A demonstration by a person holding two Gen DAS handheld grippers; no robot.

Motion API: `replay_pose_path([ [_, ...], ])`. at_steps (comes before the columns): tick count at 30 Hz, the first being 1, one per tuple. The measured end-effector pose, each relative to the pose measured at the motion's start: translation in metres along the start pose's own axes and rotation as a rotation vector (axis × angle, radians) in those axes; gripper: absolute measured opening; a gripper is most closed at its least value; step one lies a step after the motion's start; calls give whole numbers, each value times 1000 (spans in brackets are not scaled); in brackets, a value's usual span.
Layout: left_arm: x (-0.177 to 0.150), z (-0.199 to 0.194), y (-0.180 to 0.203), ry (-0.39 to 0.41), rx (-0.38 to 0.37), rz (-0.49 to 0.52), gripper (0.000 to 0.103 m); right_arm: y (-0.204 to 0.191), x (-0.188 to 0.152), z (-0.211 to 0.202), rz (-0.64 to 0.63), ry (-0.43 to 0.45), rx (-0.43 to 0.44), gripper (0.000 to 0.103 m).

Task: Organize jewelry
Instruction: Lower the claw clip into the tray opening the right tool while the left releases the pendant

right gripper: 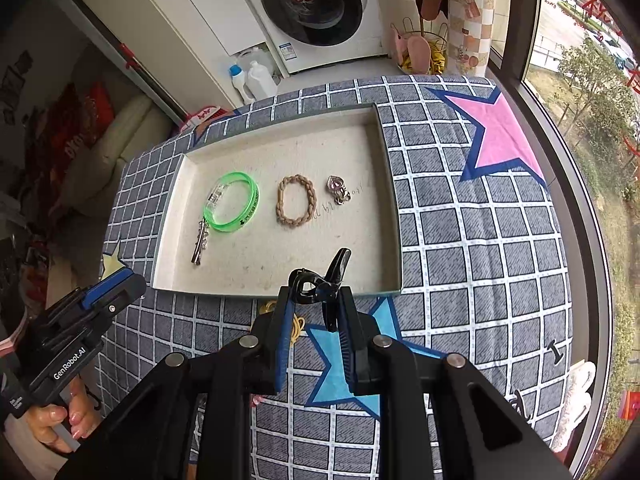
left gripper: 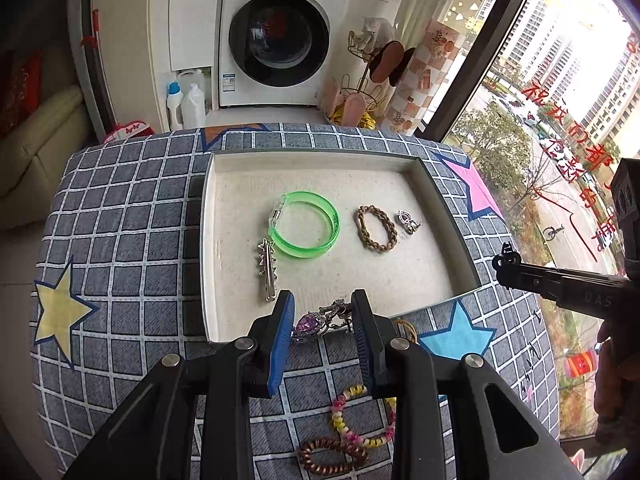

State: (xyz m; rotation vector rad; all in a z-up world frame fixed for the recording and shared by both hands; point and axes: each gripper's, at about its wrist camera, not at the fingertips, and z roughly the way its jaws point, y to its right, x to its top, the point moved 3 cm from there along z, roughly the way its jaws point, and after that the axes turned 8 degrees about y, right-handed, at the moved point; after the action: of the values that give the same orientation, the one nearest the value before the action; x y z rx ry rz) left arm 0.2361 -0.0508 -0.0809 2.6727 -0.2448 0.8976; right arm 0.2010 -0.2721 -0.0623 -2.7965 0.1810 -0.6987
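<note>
1. A shallow cream-lined jewelry tray (left gripper: 224, 240) sits on a table under a grey checked cloth with stars (left gripper: 132, 216). From both grippers it lies ahead, toward twelve o'clock, with its near rim just beyond the fingertips.

2. Inside the tray, a row runs from nine o'clock to three o'clock: a green translucent bangle (left gripper: 304, 224), a braided tan hair tie (left gripper: 377, 228), and a small silver heart charm (left gripper: 407, 222). A silver star hair clip (left gripper: 267, 270) lies at the bangle's seven o'clock, its long axis pointing toward the grippers.

3. The left gripper (left gripper: 322, 318) is closed on a silver brooch with a purple stone (left gripper: 316, 320), held over the tray's near rim. The tray floor ahead of it is bare.

4. The right gripper (right gripper: 312, 296) clamps a black claw hair clip (right gripper: 326, 284), its long arm tilted up toward one o'clock. It hangs at the near rim, below the charm's end of the row.

5. Both hands are about equally near the tray; each load probably needs only a short carry forward.

6. On the cloth behind the left gripper lie a pink-and-yellow beaded bracelet (left gripper: 352, 420) and a brown coil hair tie (left gripper: 332, 456). A yellow loop (right gripper: 298, 326), perhaps a rubber band, is partly hidden.
</note>
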Motion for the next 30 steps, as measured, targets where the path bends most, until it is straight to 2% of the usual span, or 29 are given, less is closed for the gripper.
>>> replay_pose_path([
  [10, 6, 45, 10, -61, 6, 5, 42, 3, 30, 33, -16, -17, 9, 24],
  [19, 1, 87, 12, -133, 23, 8, 42, 7, 35, 71, -24, -68, 8, 24],
  [30, 2, 118, 12, -160, 77, 42, 42, 18, 38, 107, -13, -111, -14, 24],
])
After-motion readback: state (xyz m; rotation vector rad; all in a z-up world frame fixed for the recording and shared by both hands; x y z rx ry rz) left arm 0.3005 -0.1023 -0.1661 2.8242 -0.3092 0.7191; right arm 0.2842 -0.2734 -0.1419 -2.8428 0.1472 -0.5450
